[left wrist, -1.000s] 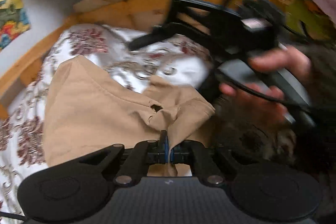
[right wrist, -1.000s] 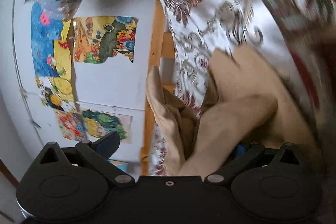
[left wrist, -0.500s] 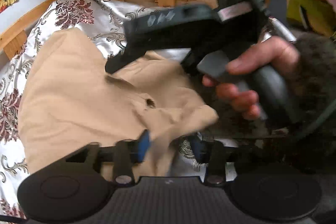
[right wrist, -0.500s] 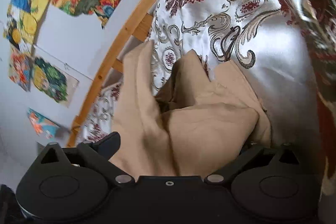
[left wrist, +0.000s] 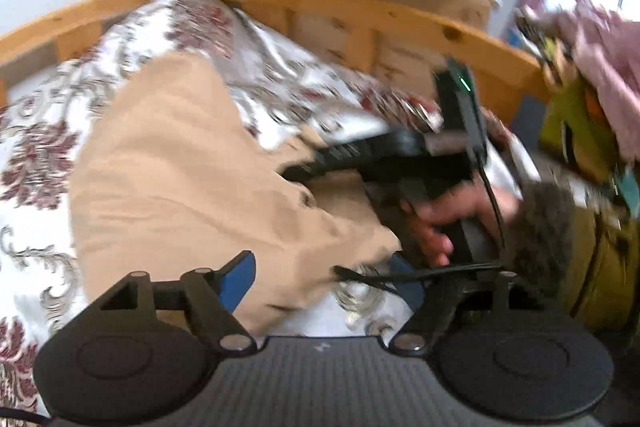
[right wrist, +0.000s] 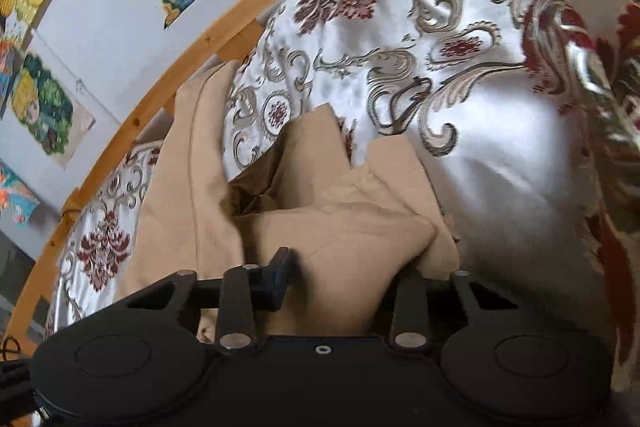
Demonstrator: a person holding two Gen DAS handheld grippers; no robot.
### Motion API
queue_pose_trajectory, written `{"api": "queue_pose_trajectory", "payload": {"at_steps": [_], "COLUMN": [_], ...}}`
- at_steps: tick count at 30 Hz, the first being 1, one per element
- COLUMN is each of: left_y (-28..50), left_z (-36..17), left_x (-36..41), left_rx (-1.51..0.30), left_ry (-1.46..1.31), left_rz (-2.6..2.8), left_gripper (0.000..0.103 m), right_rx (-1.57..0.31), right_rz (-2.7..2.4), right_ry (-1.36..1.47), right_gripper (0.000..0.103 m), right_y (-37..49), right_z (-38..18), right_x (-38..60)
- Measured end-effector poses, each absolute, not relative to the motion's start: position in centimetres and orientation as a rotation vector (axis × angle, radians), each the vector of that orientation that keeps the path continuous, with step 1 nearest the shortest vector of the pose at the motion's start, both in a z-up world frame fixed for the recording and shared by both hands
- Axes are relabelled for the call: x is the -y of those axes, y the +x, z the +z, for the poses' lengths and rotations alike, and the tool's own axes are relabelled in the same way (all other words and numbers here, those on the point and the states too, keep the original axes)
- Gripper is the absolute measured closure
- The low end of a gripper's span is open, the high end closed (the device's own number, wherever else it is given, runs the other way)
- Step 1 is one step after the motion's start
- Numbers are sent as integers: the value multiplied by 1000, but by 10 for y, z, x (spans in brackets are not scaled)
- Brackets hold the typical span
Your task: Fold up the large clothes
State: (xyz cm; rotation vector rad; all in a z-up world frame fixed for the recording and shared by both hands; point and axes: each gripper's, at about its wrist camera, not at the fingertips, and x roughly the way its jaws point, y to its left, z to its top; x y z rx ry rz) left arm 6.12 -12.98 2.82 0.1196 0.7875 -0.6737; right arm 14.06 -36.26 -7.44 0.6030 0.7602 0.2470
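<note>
Left wrist view: tan garment (left wrist: 180, 187) lies on the patterned bedspread (left wrist: 36, 163), its near corner between the blue pads of the left tool (left wrist: 324, 279), jaws wide and opening, not pressing cloth. Right hand (left wrist: 444, 223) with its tool sits at right by the wooden bed frame (left wrist: 360, 7)

Right wrist view: right tool (right wrist: 340, 279) closing on a bunched fold of the garment (right wrist: 344, 227), cloth between the jaws, pads not clearly tight. Step looks like a regrip mid-fold; next, secure the fold and carry it across
</note>
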Motion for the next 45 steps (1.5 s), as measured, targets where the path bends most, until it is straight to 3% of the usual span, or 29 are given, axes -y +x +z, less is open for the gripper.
{"api": "queue_pose_trajectory", "payload": {"at_steps": [6,12,16,24,30,31,35,45], "left_y": [78,97,107,87,92,93,91,119], "left_z": [42,28,16,16,10,9,10,-31], "left_x": [90,91,100,93,48,41,15,-7], "left_rx": [-689,-809,-899,-974,-1117,-1120,-1080,-1069], "left_ry": [-10,-13,31,79,-193,-209,-258,-445], "left_rz": [-504,-503,-547,-643,-609,-578,-476,-279], "left_gripper": [13,12,11,1,1,1,1,1], "right_rx": [-657,-520,-570,-612,-591,-582,-526,-543], "right_rz": [216,142,145,137,107,104,40,275], "right_ry": [431,-36,-111,224,175,178,223,271], "right_gripper": [96,99,98,88,83,79,49,48], "right_y": [132,135,144,147,137,134,124,122], "right_z": [-54,-48,-76,-67,-50,-48,-33,-31], "right_x": [353,310,311,342,335,338,351,320]}}
